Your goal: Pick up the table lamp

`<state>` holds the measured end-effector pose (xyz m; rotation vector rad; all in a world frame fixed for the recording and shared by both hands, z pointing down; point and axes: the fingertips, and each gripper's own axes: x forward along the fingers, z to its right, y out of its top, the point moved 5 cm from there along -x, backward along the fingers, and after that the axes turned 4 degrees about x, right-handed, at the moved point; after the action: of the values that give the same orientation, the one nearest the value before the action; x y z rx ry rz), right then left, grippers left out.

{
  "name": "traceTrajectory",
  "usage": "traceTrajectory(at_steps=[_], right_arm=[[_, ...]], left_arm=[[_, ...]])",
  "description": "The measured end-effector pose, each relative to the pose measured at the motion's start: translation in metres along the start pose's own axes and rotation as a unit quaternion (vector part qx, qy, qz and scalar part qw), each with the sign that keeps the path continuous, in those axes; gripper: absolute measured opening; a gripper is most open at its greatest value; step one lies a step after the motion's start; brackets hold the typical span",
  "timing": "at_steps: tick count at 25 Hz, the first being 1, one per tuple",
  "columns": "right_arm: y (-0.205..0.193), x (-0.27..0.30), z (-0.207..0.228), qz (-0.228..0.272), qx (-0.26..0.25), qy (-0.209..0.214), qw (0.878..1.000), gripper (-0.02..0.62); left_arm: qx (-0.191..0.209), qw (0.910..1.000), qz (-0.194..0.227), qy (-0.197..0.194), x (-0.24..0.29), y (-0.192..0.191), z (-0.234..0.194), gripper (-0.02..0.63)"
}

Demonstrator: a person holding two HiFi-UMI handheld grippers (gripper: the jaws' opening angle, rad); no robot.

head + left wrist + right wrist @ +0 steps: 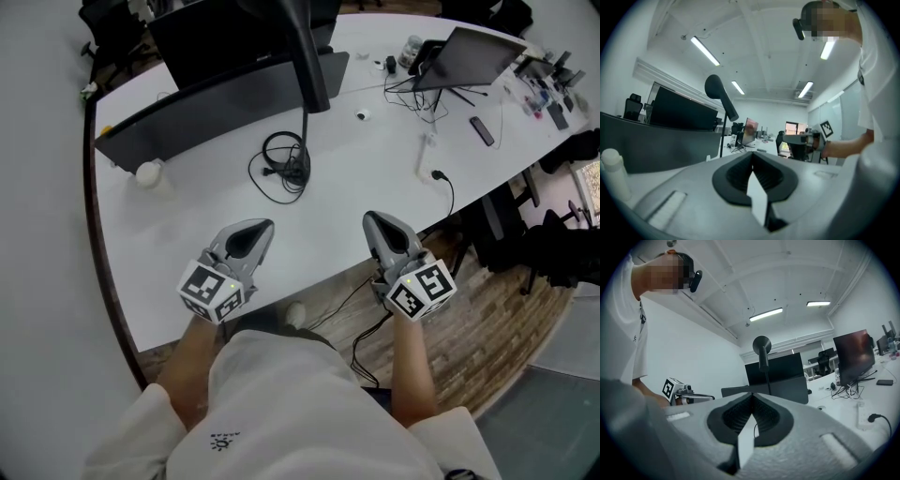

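The table lamp is black, with a long head [305,52] on a thin pole that comes down to a base [298,171] ringed by a coiled black cable, mid-table. It also rises ahead in the left gripper view as a lamp [721,97], and in the right gripper view as a lamp [762,348]. My left gripper [263,226] lies over the near part of the table, shut and empty, well short of the base. My right gripper [370,218] is level with it on the right, also shut on nothing. Jaws meet in both gripper views, left gripper [752,157] and right gripper [751,397].
A dark monitor [225,94] stands behind the lamp, with a white bottle [148,172] at its left end. A laptop on a stand [469,56], cables, a remote [481,130] and a white plug lead [427,155] crowd the right. The table's curved near edge [309,281] is just below the grippers.
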<state>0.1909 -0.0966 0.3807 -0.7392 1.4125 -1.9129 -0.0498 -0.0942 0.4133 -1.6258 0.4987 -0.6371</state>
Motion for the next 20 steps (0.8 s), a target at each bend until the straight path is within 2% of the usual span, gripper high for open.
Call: traceTrajectory(at_steps=[6, 16, 20], right_arm=[[-0.002, 0.034, 0.014, -0.002, 0.005, -0.001, 1.000, 0.000], [-0.009, 0.101, 0.041, 0.003, -0.024, -0.007, 1.000, 0.000], [-0.014, 0.122, 0.050, 0.003, -0.030, -0.002, 1.000, 0.000]], left_arm=[[0.004, 1.0000, -0.002, 0.007, 0.034, -0.010, -0.040, -0.005], [0.038, 0.9988, -0.028, -0.017, 0.118, -0.038, -0.095, 0.002], [0.037, 0.9986, -0.032, -0.021, 0.144, -0.051, -0.108, 0.005]])
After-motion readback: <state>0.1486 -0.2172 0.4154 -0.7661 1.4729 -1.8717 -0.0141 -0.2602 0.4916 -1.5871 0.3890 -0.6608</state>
